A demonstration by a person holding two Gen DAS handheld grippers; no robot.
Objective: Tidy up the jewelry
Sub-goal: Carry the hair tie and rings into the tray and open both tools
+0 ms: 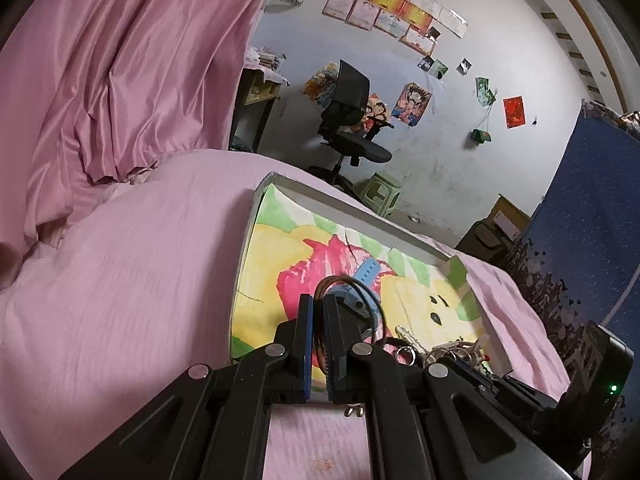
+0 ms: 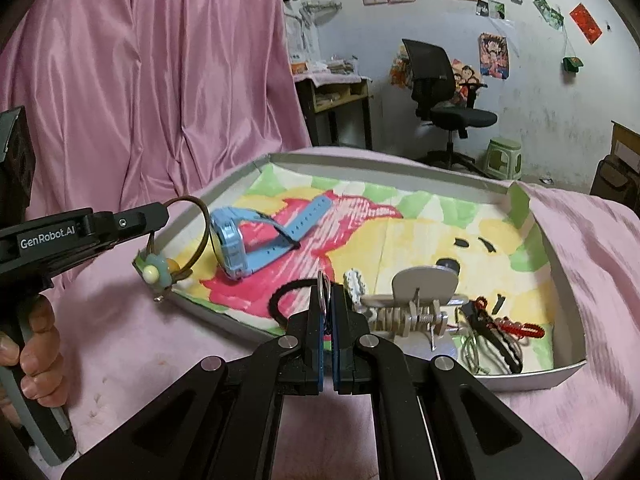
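Partly hidden, hair tie [image 1: 348, 292] between jaws.

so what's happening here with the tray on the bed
A person holds a gripper in each hand over a shallow tray on the bed. The left gripper is shut on a brown hair tie with a flower charm, at the tray's corner. The right gripper pinches a metal ring. A blue watch lies inside.

Black left gripper [image 2: 160, 216] — white "GenRobot.AI" lettering — blue finger pads [image 1: 307, 344].
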